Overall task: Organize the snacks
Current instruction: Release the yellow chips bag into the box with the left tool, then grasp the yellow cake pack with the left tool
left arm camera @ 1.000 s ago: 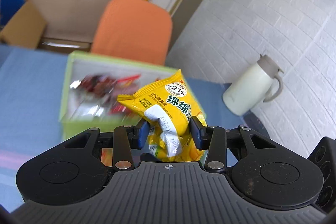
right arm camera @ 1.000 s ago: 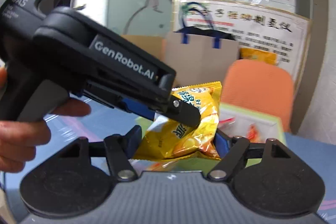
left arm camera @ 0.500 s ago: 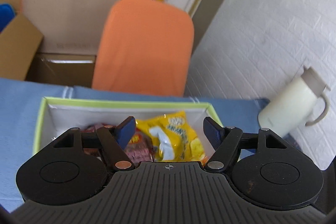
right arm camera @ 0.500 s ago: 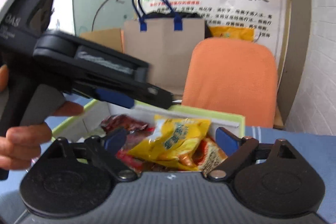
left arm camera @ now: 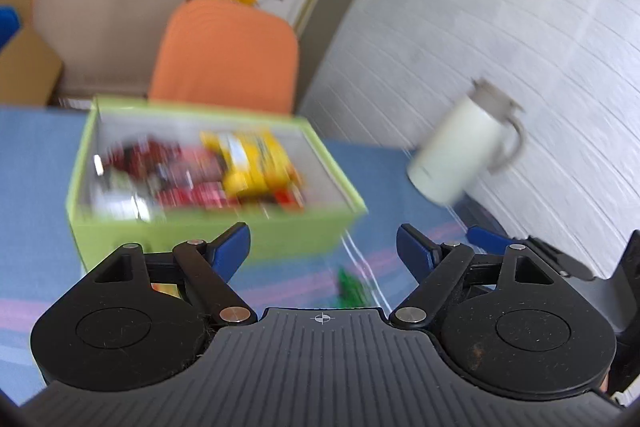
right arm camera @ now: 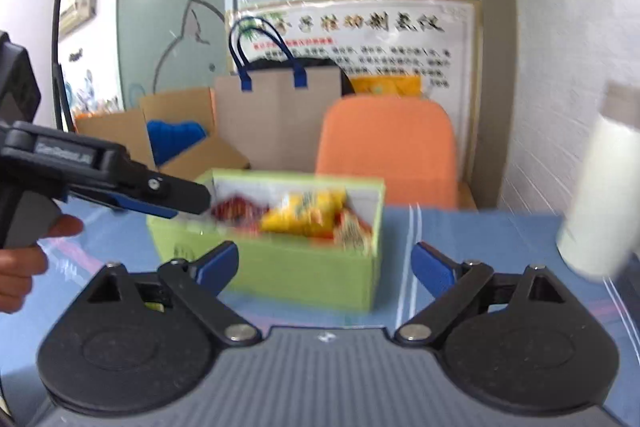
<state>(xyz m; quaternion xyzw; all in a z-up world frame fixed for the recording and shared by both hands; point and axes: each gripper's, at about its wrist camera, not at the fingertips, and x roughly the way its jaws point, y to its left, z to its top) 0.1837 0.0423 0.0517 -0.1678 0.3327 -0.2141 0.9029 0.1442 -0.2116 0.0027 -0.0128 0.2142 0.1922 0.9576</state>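
From my left wrist camera, my left claw [left arm camera: 323,241] stands wide apart with nothing between its blue-tipped fingers [left arm camera: 232,247]. Just beyond it, a lime-green box [left arm camera: 224,229] sits on the blue surface [left arm camera: 32,167]. Inside the box lie the snacks: a yellow chip bag [left arm camera: 256,167] toward the right side, with red packets [left arm camera: 176,175] beside it on the left. Motion blur hides their print. A small green object [left arm camera: 348,281] lies on the surface between my claw's fingers and the box; I cannot tell what it is. To the right, near the white brick wall [left arm camera: 500,47], stands a white jug [left arm camera: 464,151] with a handle. Beyond the surface are an orange chair [left arm camera: 228,55] and a brown paper bag [left arm camera: 108,19] with blue handles. The blue tip of my right claw [left arm camera: 490,239] shows at the right edge.

From my right wrist camera, my right claw [right arm camera: 325,265] is also spread wide and holds nothing. The green box [right arm camera: 280,271] sits straight ahead on the surface [right arm camera: 480,239], with the yellow chip bag [right arm camera: 308,215] resting on top of the other packets. My left claw [right arm camera: 172,197] reaches in from the left, its tip close to the box's near left corner, gripped by my left hand [right arm camera: 28,255]. The jug [right arm camera: 604,203] is blurred at the right edge. The chair [right arm camera: 388,147], the paper bag [right arm camera: 276,115] and an open cardboard box [right arm camera: 128,131] stand behind.
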